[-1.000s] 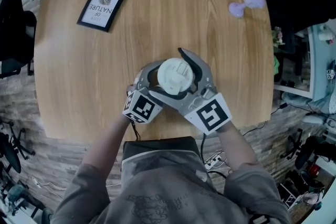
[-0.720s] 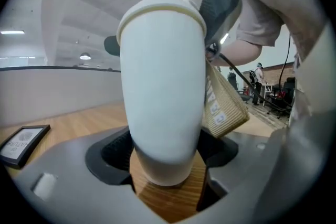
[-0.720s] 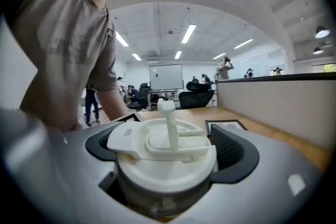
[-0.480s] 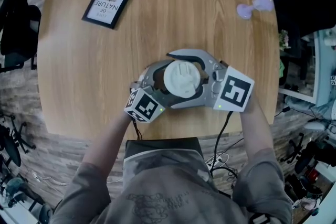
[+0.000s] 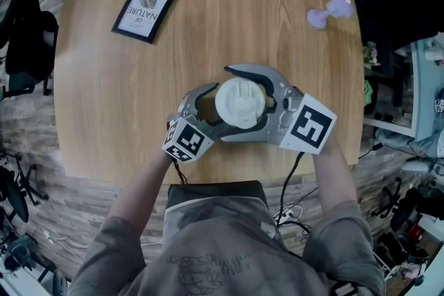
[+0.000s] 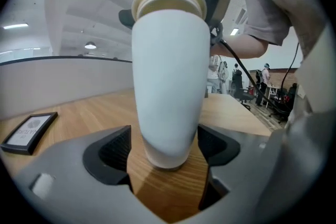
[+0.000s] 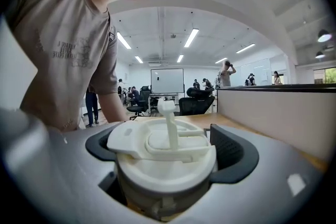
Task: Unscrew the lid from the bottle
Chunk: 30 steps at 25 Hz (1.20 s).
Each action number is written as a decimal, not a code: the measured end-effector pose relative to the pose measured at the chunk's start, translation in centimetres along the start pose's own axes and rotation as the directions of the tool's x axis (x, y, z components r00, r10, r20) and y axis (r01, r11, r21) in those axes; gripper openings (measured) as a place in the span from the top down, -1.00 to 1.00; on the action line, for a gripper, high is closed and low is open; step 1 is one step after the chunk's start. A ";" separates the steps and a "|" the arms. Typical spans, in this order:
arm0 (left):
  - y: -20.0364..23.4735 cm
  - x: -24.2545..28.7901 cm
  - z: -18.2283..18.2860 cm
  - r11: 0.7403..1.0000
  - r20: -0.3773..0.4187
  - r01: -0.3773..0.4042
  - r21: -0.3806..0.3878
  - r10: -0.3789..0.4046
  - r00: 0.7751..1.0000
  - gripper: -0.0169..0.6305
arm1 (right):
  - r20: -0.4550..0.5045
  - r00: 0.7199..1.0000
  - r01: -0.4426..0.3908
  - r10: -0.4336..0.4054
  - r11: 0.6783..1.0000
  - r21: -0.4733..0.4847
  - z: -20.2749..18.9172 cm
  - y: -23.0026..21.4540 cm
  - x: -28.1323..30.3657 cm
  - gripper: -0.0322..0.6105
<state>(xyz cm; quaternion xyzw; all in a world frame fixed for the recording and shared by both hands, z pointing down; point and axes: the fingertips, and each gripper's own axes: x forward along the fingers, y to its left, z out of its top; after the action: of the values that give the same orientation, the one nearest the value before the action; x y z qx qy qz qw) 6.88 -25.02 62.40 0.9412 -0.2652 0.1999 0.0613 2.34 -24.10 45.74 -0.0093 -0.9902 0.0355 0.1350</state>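
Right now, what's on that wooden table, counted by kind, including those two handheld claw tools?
White plastic bottle with its cream lid: 1
Black-framed picture: 1
Lilac dumbbell-shaped toy: 1
Grey two-jaw grippers (left gripper, right gripper): 2
Total: 5

Head view: lid (image 5: 240,102) hides bottle (image 6: 169,81) body; purple object (image 5: 330,9) too blurred to identify.

L gripper (image 6: 164,145): jaws closed on bottle (image 6: 169,71) (low on its body).
R gripper (image 7: 170,150): jaws clamped round lid (image 7: 157,162).
Arms (image 5: 142,187): both fwd, converging.
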 end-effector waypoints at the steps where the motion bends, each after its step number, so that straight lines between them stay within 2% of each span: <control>1: 0.3 -0.5 0.0 1.000 -0.005 -0.015 -0.016 0.015 1.000 -0.32 | 0.006 1.000 0.020 -0.020 1.000 0.012 0.5 -0.2 -0.2 -0.68; 6: 2.3 -3.7 1.1 0.992 -0.024 -0.096 -0.084 0.094 0.995 -0.33 | 0.034 0.994 0.101 -0.101 0.995 0.005 3.1 -1.2 -1.4 -0.68; 10: 2.6 -6.7 2.3 0.985 -0.039 -0.128 -0.118 0.124 0.992 -0.24 | 0.087 0.987 0.134 -0.137 0.990 0.046 6.0 -0.8 -2.7 -0.68; 13: 2.9 -9.3 3.6 0.980 -0.061 -0.172 -0.101 0.167 0.984 -0.06 | 0.110 0.974 0.195 -0.199 0.980 0.046 8.5 -0.7 -3.7 -0.68; 15: 3.2 -11.0 4.6 0.975 -0.079 -0.212 -0.074 0.206 0.975 0.20 | 0.109 0.960 0.259 -0.260 0.966 0.024 10.0 -0.8 -4.2 -0.68; 16: 3.4 -11.7 5.3 0.972 -0.077 -0.228 -0.060 0.224 0.972 0.22 | 0.102 0.951 0.294 -0.293 0.956 0.010 10.5 -0.9 -4.5 -0.68; 21: 4.0 -15.3 9.5 0.951 -0.049 -0.309 -0.002 0.308 0.950 0.30 | 0.055 0.887 0.460 -0.459 0.888 0.005 12.2 -1.0 -5.8 -0.68; 25: 4.2 -18.1 13.0 0.934 -0.026 -0.356 0.011 0.356 0.934 0.35 | 0.078 0.825 0.560 -0.560 0.828 0.012 14.6 0.0 -7.1 -0.68; 30: 4.2 -21.6 17.4 0.906 0.033 -0.423 0.003 0.423 0.905 0.46 | 0.160 0.735 0.663 -0.659 0.748 0.039 18.5 2.0 -9.6 -0.68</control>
<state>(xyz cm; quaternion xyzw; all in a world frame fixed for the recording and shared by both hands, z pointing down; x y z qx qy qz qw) -6.16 -22.21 37.71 0.8647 -0.4630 0.1948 0.0075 6.67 -23.59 25.29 0.3443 -0.9368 -0.0241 0.0571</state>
